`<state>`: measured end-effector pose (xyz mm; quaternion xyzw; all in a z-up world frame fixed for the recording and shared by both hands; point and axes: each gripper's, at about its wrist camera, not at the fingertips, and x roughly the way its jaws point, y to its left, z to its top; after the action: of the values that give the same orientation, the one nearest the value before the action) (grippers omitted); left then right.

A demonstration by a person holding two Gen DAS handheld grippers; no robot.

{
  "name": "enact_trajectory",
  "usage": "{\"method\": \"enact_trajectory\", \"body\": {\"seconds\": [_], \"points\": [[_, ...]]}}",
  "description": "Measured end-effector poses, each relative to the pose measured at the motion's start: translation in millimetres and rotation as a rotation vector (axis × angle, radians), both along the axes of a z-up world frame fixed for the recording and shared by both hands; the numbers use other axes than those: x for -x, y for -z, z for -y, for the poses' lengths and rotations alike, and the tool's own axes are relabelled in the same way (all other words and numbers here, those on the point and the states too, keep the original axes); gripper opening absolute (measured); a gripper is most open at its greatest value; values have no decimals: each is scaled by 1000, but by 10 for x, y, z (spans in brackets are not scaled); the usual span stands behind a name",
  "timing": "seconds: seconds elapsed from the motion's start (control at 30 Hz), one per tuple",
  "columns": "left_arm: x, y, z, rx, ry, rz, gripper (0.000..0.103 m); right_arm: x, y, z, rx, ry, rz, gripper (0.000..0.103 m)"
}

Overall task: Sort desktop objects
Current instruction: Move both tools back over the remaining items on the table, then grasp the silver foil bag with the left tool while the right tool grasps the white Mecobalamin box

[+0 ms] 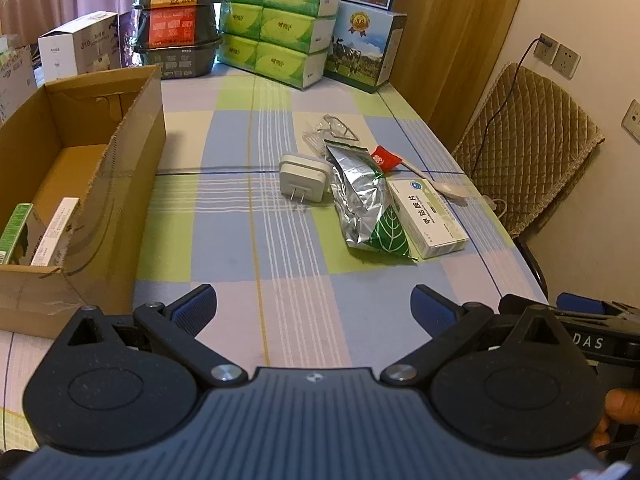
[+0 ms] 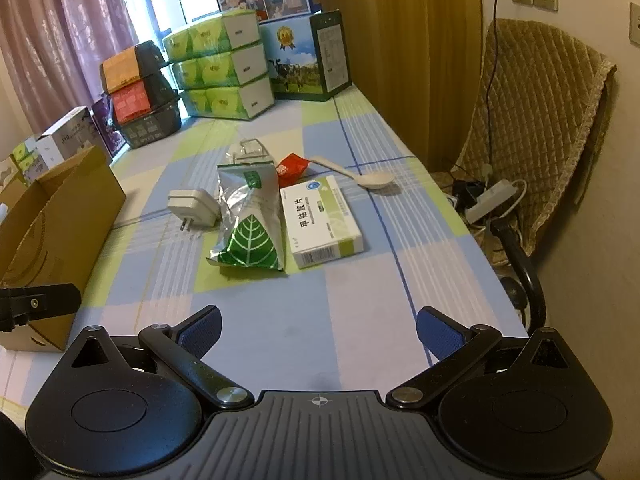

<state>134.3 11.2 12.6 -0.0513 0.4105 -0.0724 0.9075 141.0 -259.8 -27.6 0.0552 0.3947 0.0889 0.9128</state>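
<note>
On the checked tablecloth lie a white plug adapter [image 1: 302,178] [image 2: 195,206], a silver-and-green foil bag [image 1: 366,204] [image 2: 250,220], a white-and-green medicine box [image 1: 430,218] [image 2: 322,220], a red packet [image 1: 383,159] [image 2: 292,168], a white spoon [image 1: 442,184] [image 2: 362,176] and a clear plastic wrapper [image 1: 332,130] [image 2: 250,150]. An open cardboard box [image 1: 132,168] [image 2: 60,208] at the left holds two slim cartons [image 1: 38,232]. My left gripper [image 1: 314,310] and right gripper [image 2: 318,330] both hover open and empty over the near table, short of the objects.
Stacked green tissue packs [image 1: 280,24] [image 2: 222,64], black food containers [image 1: 178,24], a milk carton box [image 1: 364,52] and other boxes line the far edge. A padded chair [image 1: 528,148] [image 2: 532,120] and power strip [image 2: 490,200] stand off the right edge.
</note>
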Motion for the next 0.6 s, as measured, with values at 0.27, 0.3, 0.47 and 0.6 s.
{"method": "enact_trajectory", "body": {"seconds": [0.27,0.3,0.47,0.6], "points": [[-287,112,108,16,26,-1,101,-279,55,9,33,-34,29,101],[-344,137,127,21,33,-3,101,-327,74,0,50,-40,33,101],[-610,293,218,38,59,-22,101,-607,213,-54,89,-104,36,101],[-824,441,258,47,63,-49,101,-836,348,-104,105,-126,34,101]]}}
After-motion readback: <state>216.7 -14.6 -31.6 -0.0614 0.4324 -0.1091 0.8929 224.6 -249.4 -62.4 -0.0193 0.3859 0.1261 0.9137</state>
